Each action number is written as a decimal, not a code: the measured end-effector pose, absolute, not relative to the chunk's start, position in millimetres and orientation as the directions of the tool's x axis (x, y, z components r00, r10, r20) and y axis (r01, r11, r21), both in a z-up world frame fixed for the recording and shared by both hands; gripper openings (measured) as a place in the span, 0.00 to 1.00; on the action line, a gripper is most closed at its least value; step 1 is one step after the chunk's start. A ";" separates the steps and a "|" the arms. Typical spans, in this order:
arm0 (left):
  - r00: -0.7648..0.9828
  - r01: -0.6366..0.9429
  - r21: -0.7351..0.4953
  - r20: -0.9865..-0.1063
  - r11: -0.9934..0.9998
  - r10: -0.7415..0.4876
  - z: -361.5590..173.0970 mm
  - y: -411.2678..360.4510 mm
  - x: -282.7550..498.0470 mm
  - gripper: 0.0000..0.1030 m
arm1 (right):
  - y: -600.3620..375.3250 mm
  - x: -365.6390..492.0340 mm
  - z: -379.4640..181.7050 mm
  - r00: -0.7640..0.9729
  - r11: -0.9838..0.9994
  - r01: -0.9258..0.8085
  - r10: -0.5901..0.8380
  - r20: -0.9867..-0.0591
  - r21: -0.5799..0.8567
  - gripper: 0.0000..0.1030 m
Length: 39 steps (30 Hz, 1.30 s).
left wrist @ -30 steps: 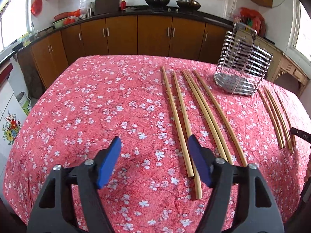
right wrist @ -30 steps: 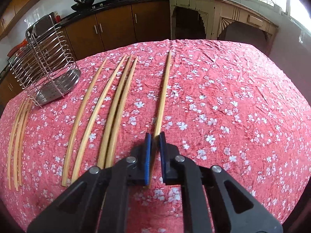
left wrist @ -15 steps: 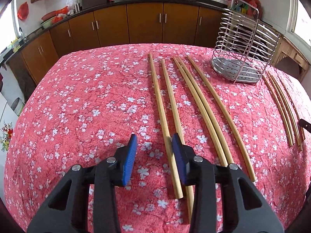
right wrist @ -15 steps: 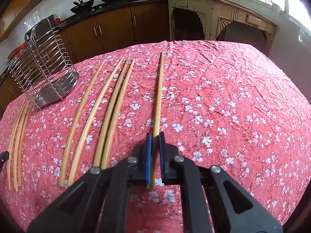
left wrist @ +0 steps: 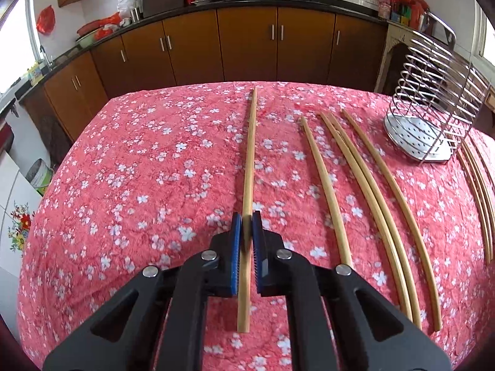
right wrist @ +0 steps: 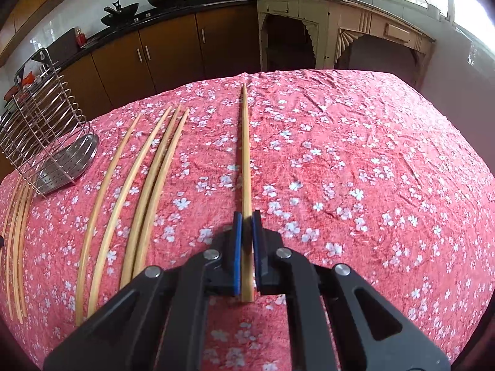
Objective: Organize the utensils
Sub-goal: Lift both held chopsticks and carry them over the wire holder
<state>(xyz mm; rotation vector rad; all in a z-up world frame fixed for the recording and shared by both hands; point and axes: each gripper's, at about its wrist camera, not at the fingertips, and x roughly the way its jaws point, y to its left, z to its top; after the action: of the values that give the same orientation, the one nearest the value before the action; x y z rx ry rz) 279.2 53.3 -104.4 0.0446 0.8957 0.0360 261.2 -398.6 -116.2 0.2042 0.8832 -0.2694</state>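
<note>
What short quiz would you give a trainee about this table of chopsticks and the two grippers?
1. True or false: the left gripper is open.
2. In the right wrist view, the wire rack stands on which side of the right-held chopstick in the right gripper? A) left B) right C) directly behind it
3. In the left wrist view, how many loose chopsticks lie between the left-held chopstick and the wire rack?
Key: 1 false, it is shut on the left-held chopstick. 2 A. 3 four.
</note>
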 end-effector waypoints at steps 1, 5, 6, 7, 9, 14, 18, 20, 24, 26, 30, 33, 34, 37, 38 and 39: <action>0.622 -0.016 0.045 -0.782 0.999 0.045 -104.3 57.0 276.4 0.08 | -399.5 260.0 -116.1 0.604 0.947 0.313 -0.142 -0.784 0.070 0.09; 0.620 0.012 0.009 -0.785 1.000 0.000 -103.8 61.9 254.6 0.29 | -397.5 244.5 -116.5 0.614 0.951 0.293 -0.105 -0.782 0.103 0.20; 0.621 0.017 0.005 -0.784 1.000 -0.007 -103.2 62.8 249.5 0.31 | -395.9 239.6 -117.1 0.617 0.951 0.290 -0.101 -0.781 0.107 0.22; 0.619 0.029 -0.003 -0.785 1.000 -0.020 -103.3 62.8 243.2 0.31 | -394.1 235.1 -117.2 0.619 0.951 0.289 -0.098 -0.779 0.109 0.22; 0.622 0.038 0.008 -0.782 0.999 -0.018 -103.6 61.0 232.8 0.31 | -390.2 228.0 -117.4 0.621 0.954 0.279 -0.093 -0.778 0.108 0.22; 0.624 0.039 0.011 -0.781 0.999 -0.016 -103.1 59.3 227.3 0.30 | -384.4 217.9 -117.7 0.623 0.956 0.278 -0.104 -0.775 0.096 0.18; 0.626 0.014 0.024 -0.780 1.000 0.010 -104.3 59.9 227.1 0.15 | -384.8 212.3 -120.1 0.623 0.950 0.296 -0.118 -0.773 0.094 0.08; 0.626 0.004 0.017 -0.780 1.000 0.011 -104.7 62.9 226.9 0.07 | -387.5 211.2 -119.8 0.626 0.950 0.296 -0.110 -0.772 0.104 0.08; 0.627 0.003 0.018 -0.779 1.000 0.012 -105.5 68.2 221.1 0.06 | -388.9 204.1 -117.6 0.631 0.948 0.295 -0.102 -0.769 0.117 0.07; 0.628 0.002 0.006 -0.778 1.000 0.004 -104.8 71.0 214.8 0.06 | -388.8 198.2 -113.3 0.640 0.949 0.294 -0.107 -0.761 0.113 0.07; 0.670 0.004 0.002 -0.742 1.000 -0.001 -88.4 73.8 198.8 0.06 | -382.9 184.2 -99.2 0.665 0.954 0.287 -0.132 -0.735 0.088 0.07; 0.719 0.009 0.017 -0.695 1.000 0.006 -67.5 73.9 185.7 0.06 | -377.8 172.0 -81.3 0.701 0.959 0.276 -0.158 -0.695 0.061 0.07; 0.732 0.010 0.016 -0.682 1.000 0.004 -60.8 74.1 182.8 0.06 | -376.5 167.4 -74.1 0.716 0.960 0.274 -0.163 -0.679 0.059 0.07; 0.773 0.008 0.006 -0.634 1.000 -0.002 -38.2 75.2 171.3 0.06 | -374.1 156.4 -50.2 0.763 0.962 0.269 -0.178 -0.622 0.055 0.07; 0.786 0.008 0.002 -0.618 1.000 -0.005 -31.0 74.7 169.0 0.06 | -372.9 153.0 -41.7 0.779 0.962 0.267 -0.184 -0.600 0.052 0.07; 0.803 0.006 -0.002 -0.595 1.000 -0.006 -21.1 74.3 165.5 0.06 | -371.8 150.9 -34.3 0.792 0.963 0.264 -0.186 -0.581 0.052 0.07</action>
<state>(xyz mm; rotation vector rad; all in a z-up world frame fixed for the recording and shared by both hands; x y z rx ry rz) 165.5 74.3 -21.1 0.0001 0.6377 -0.0063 150.9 -371.8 -34.3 0.1327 0.6099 -0.2430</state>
